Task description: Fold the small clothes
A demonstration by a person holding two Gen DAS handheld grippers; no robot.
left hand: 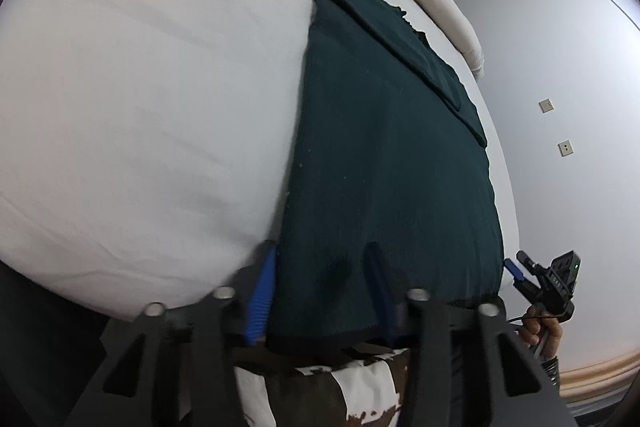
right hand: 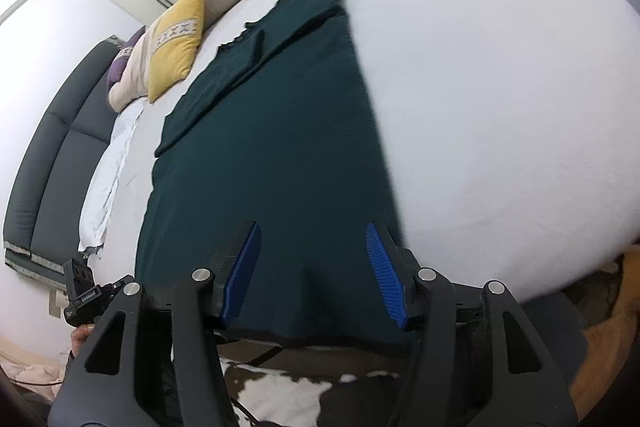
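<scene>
A dark green garment (left hand: 384, 147) is laid flat on the white bed (left hand: 140, 107), its long axis running straight away from both grippers toward the yellow pillow (right hand: 176, 51). Its near hem sits at the bed's near edge, and a sleeve is seen folded across the far end.

The left gripper (left hand: 320, 283) is held at the garment's near-left corner, jaws spread wide — one blue finger just outside the left edge, the other over the cloth. The right gripper (right hand: 314, 267) is held at the near-right corner, likewise wide, both fingers over the cloth with one close to the right edge. Nothing is gripped by either; whether the fingers touch the fabric cannot be told.

Both grippers are about equally near the hem, one at each corner. The coming move is judged to be a pinch of the two near corners, the hem then carried along the long axis toward the far end.
</scene>
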